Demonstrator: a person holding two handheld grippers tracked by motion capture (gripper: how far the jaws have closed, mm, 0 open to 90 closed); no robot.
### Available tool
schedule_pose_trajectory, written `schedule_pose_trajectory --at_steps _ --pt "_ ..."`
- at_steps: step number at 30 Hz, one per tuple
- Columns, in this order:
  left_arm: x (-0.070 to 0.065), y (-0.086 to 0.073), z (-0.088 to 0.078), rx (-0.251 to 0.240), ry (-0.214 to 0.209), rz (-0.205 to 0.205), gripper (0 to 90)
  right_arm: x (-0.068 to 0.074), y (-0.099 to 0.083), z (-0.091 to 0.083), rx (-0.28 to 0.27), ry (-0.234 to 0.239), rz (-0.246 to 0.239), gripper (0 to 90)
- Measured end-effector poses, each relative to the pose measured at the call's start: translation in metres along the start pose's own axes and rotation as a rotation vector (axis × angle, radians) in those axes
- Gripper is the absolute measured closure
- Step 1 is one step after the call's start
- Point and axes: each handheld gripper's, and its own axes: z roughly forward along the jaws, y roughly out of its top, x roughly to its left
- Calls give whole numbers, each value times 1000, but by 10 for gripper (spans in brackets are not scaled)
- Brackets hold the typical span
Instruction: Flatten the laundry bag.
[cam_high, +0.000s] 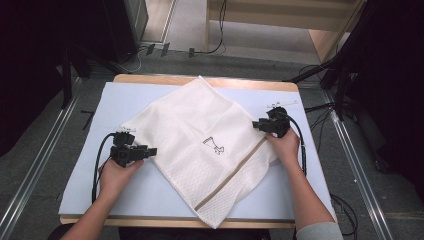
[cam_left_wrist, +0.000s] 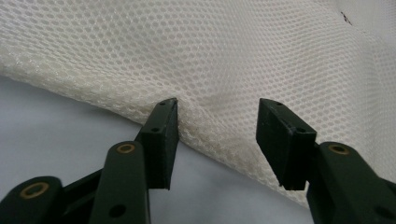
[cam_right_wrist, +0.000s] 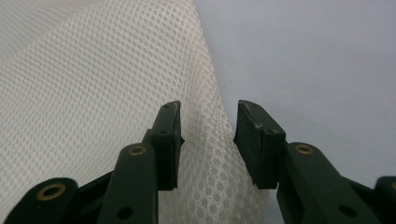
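Note:
A white mesh bag lies spread like a diamond on the pale blue mat, with a small black print and a beige strip across its near part. My left gripper lies at the bag's left edge. In the left gripper view its jaws stand open, with the mesh hem running between them and no pad pressing on it. My right gripper sits at the bag's right edge. Its jaws are open around a fold of the mesh.
The mat covers a wooden table. Black cables trail from both grippers. Dark stands and equipment flank the table, and a wooden shelf unit stands behind it. Bare mat lies near the front left.

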Motion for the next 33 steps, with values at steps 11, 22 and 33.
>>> schedule_pose_trajectory --at_steps 11,22,33 --pt "2 22 18 24 -106 -25 900 10 0 3 71 5 -46 818" --pt "38 49 7 -14 -81 -32 900 25 -6 -9 80 55 -50 827" --pt "62 72 13 -15 -3 -18 900 61 -27 -19 101 101 -90 819"
